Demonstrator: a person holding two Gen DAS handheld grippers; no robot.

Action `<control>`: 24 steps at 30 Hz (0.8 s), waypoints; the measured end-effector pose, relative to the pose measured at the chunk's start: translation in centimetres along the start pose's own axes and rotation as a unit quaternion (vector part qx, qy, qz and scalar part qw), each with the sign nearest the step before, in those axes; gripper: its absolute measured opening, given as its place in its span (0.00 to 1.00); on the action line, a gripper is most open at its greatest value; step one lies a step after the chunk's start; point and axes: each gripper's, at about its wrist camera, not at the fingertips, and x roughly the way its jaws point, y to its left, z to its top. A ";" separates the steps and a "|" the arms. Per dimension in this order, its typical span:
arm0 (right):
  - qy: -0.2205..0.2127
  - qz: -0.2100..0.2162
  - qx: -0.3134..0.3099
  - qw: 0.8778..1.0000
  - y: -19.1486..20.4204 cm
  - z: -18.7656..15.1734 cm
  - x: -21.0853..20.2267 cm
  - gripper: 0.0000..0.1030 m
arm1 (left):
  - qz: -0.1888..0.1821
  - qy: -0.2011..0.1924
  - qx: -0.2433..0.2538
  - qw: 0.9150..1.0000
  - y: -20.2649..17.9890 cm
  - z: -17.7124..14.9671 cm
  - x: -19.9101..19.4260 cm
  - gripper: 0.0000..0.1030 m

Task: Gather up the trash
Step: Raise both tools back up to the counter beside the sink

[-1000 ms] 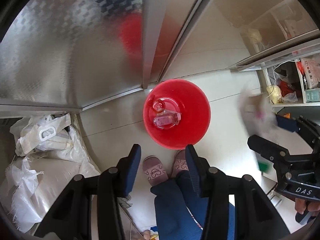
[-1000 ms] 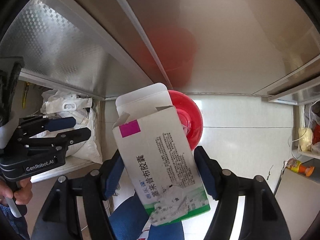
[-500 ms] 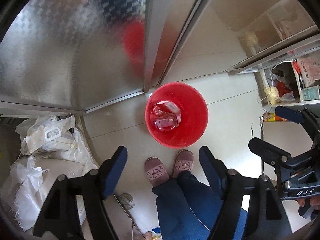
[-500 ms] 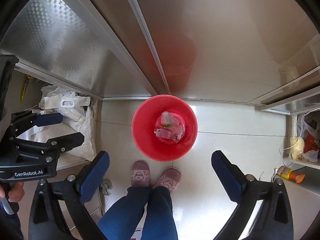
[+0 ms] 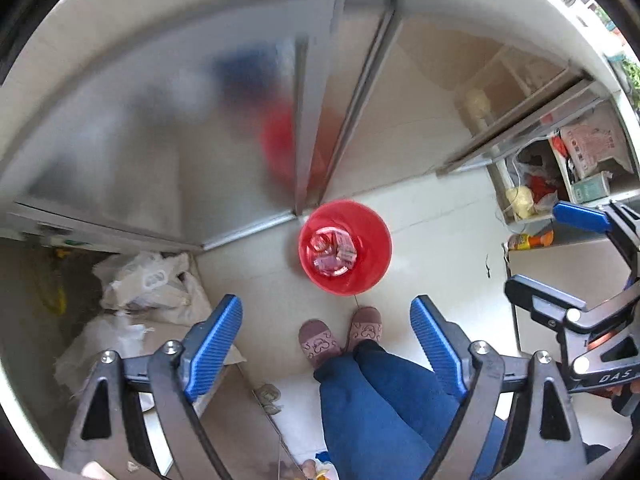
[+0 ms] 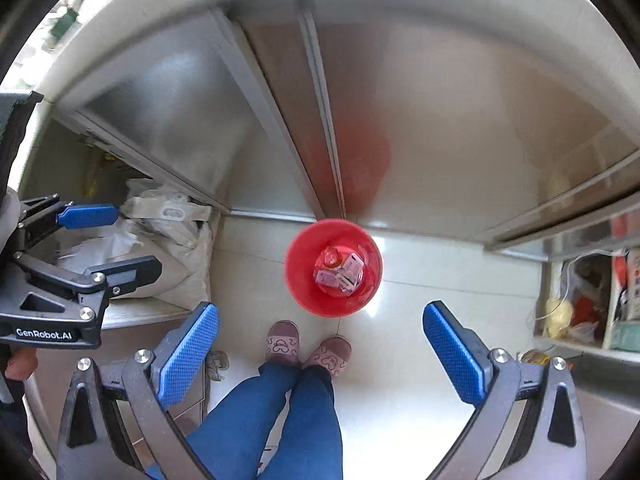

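Hovering high over the floor, both tongs, left [image 5: 326, 336] and right [image 6: 320, 344], are gaping wide and carrying nothing. Straight ahead, between their tips, the bucket [image 6: 300, 292] is holding the trash [image 6: 340, 272]. Next, I judge, each should be seeking fresh litter, arriving fully open.

Pale tiled floor [image 5: 432, 248] before brushed-metal cabinet doors [image 6: 460, 128]. Pink slippers [image 6: 282, 342] and blue trousers [image 5: 372, 404] at centre. White woven sacks [image 5: 148, 284] lie to the left; an open shelf [image 5: 576, 176] with bags and boxes stands to the right.
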 end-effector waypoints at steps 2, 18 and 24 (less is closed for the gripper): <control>-0.014 -0.006 -0.008 1.000 0.4 0.2 -2.5 0.99 | -0.001 -0.017 -0.004 1.000 -0.4 0.0 -2.5 0.84; -0.159 0.007 -0.054 0.986 2.5 2.0 -16.4 0.99 | 0.038 -0.164 -0.044 0.985 -1.0 -0.8 -19.0 0.85; -0.180 0.007 -0.088 0.980 3.6 4.3 -18.1 0.99 | 0.040 -0.190 -0.071 0.978 0.8 -0.3 -20.7 0.85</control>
